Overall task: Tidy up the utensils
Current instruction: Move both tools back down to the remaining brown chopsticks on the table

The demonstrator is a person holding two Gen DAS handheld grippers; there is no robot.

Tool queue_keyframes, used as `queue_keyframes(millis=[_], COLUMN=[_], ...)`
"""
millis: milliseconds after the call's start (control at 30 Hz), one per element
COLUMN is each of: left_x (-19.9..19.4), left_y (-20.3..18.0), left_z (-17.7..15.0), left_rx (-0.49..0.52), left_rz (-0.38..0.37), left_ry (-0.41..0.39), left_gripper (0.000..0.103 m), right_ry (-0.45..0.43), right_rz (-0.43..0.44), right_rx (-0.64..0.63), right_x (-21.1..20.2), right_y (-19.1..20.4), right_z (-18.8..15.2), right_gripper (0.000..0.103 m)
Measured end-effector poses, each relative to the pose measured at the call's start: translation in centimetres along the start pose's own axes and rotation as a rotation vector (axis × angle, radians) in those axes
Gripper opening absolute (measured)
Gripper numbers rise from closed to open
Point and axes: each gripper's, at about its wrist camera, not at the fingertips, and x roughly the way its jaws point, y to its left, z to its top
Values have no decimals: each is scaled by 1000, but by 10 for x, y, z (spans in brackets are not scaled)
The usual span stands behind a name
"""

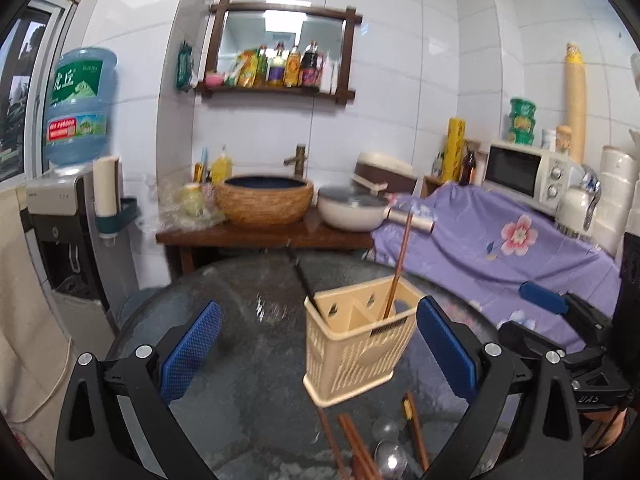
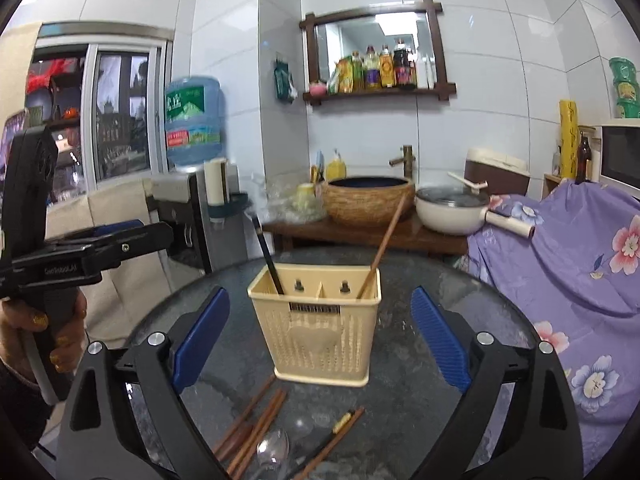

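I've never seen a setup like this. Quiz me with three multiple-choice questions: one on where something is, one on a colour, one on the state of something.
1. Where do the loose chopsticks lie?
A. on the glass table in front of the holder
B. in the sink
C. on the purple cloth

2. What colour is the utensil holder?
A. green
B. cream
C. red

3. How does the right gripper stand?
A. clamped on a spoon
C. open, holding nothing
B. shut on the holder

Answers:
1 A: they lie on the table nearer the camera than the holder.
2 B: its perforated walls are pale cream.
3 C: its blue fingers stand wide apart, touching nothing.
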Motion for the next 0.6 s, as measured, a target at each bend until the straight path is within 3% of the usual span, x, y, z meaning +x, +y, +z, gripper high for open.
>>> queue_keyframes(millis=[100,167,300,367,433,500,600], left_x=[14,28,60,75,88,101,114], left_y=[9,15,19,17,16,14,12], left_z=[-23,-46,-87,-103,-113,-119,-121], left_rx=[-21,-49,-51,-46,-48,-46,-39], left_rz=[33,17,-19,-37,-54,-55,-49], left_ry=[125,237,430,507,563,607,639], left_gripper=[95,86,58,49,39,36,33], right_ry=[79,185,349,433,494,539,586], right_rz=[-26,-43,-51,-49,-51,-38,-53], right_rx=[-11,18,74,94,117,152,167], right_x=[9,25,52,66,77,85,97], right_y=[1,-2,-10,-14,-17,-21,-23], right_z=[-20,-45,-84,-102,-115,-123,-131], right_gripper=[91,91,78,72,60,52,48])
